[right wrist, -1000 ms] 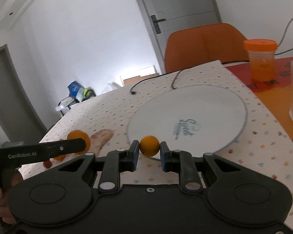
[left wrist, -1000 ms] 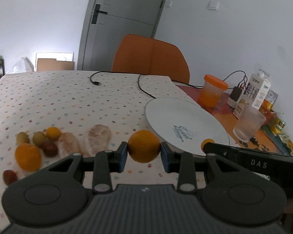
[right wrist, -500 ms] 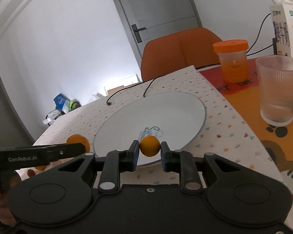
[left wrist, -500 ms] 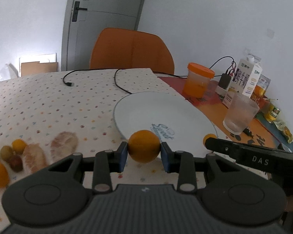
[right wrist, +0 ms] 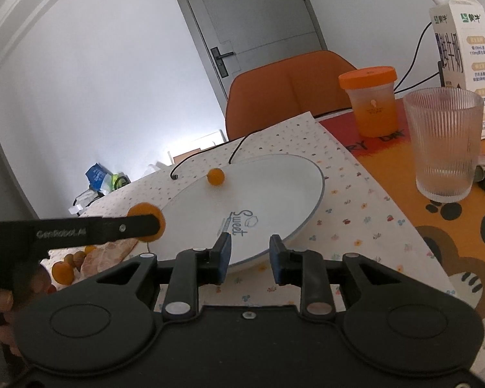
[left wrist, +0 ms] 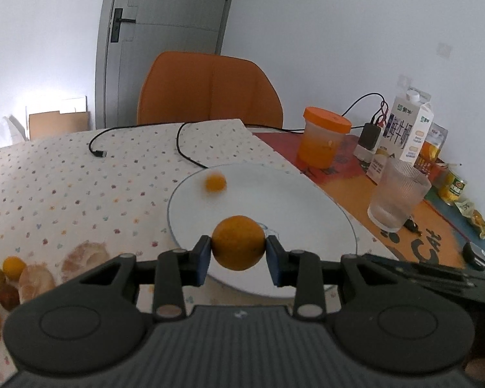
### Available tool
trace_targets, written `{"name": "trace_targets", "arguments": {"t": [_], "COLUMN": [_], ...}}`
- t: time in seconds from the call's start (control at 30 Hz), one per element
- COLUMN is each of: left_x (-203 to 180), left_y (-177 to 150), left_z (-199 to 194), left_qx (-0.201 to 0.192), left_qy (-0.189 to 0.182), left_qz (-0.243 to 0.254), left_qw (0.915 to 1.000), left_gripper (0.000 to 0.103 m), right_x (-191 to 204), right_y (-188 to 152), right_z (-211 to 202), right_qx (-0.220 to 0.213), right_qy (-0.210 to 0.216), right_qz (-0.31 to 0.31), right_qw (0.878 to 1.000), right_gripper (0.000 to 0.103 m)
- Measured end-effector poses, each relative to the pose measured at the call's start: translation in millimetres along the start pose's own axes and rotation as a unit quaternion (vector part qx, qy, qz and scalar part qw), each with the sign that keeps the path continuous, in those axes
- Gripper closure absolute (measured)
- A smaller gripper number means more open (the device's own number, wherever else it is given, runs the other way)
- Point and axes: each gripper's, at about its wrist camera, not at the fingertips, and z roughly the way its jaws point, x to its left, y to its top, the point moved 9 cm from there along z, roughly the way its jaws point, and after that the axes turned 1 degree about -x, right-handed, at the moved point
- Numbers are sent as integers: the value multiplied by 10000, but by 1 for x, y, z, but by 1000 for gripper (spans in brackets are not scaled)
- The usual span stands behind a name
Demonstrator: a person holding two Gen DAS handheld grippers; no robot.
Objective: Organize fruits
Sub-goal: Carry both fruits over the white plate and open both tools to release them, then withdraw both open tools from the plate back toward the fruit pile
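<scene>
My left gripper (left wrist: pixel 239 248) is shut on a large orange (left wrist: pixel 239 242) and holds it over the near part of the white plate (left wrist: pixel 294 200). In the right wrist view the orange (right wrist: pixel 155 218) shows behind the left gripper's finger. My right gripper (right wrist: pixel 250 252) is open and empty at the near rim of the plate (right wrist: pixel 274 190). A small orange fruit (right wrist: pixel 216 176) lies on the far left part of the plate; in the left wrist view it (left wrist: pixel 215 183) is blurred.
Several fruits and peeled pieces (left wrist: pixel 32 271) lie on the dotted cloth at the left. A ribbed glass (right wrist: pixel 444 148), an orange-lidded cup (right wrist: pixel 370 102) and a milk carton (right wrist: pixel 462 42) stand to the right. A black cable (left wrist: pixel 184 148) runs behind the plate. An orange chair (left wrist: pixel 208 89) stands beyond.
My right gripper opened and let go of the small orange fruit, which now lies on the far part of the plate. My left gripper carried the large orange over the plate.
</scene>
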Motion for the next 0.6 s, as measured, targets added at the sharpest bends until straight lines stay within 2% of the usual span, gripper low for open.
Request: {"name": "trace_targets", "arguments": {"t": [0.13, 0.3, 0.47, 0.6], "left_x": [4, 17, 33, 46], "left_y": [5, 2, -1, -3], "left_z": [-1, -6, -20, -33], "left_qx": [-147, -115, -173, -200], "left_qy": [79, 188, 330, 516], "left_qz": [-54, -197, -336, -374], "left_qw": [9998, 9996, 9987, 9978], "left_gripper": [62, 60, 56, 46], "right_x": [1, 3, 11, 19], "right_y": [2, 1, 1, 2], "right_z": [-2, 0, 0, 1], "right_qx": [-31, 2, -18, -11], "right_qy": [10, 25, 59, 92], "right_qz": [-14, -21, -78, -141], "right_qw": [10000, 10000, 10000, 9999], "right_gripper": [70, 69, 63, 60]}}
